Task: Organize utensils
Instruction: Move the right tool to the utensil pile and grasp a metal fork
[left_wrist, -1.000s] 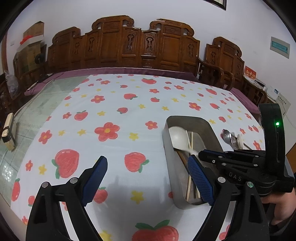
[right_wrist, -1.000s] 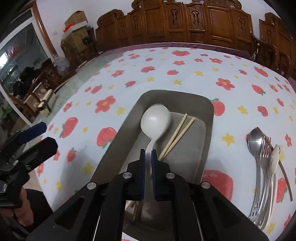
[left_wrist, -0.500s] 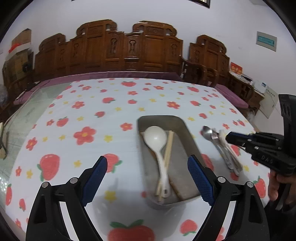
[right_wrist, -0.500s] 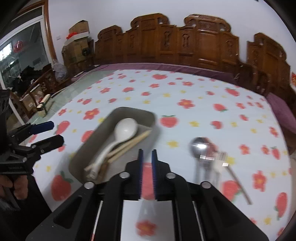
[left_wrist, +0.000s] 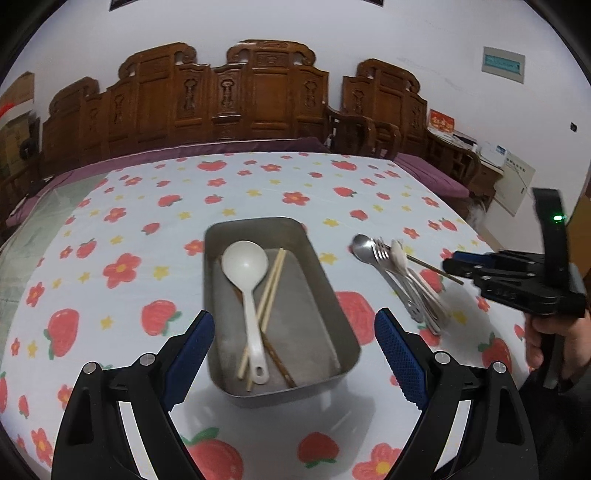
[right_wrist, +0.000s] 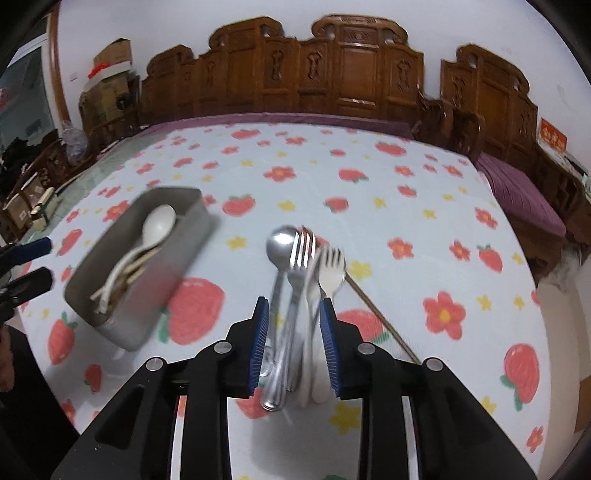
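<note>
Our right gripper hangs with its blue pads spread apart, released, straddling the handles of the loose cutlery pile without closing on anything. Between the pads we see a metal spoon, a metal fork and a white plastic fork, lying side by side with handles toward us; a thin dark chopstick runs diagonally just right of them. Motion blur keeps us from telling whether the pads touch any handle.

Our left gripper is also released, its pads wide, holding nothing, poised over the near end of the metal tray. Inside the tray lie a white ladle and a pair of pale chopsticks crossing its handle, with a darker stick partly hidden beneath.

We see the tray sitting on the strawberry tablecloth, well apart from every table edge. Bare cloth stretches beyond the tray and pile toward the carved wooden chairs along the far edge. A strip of cloth separates the tray's right wall from the cutlery pile.
</note>
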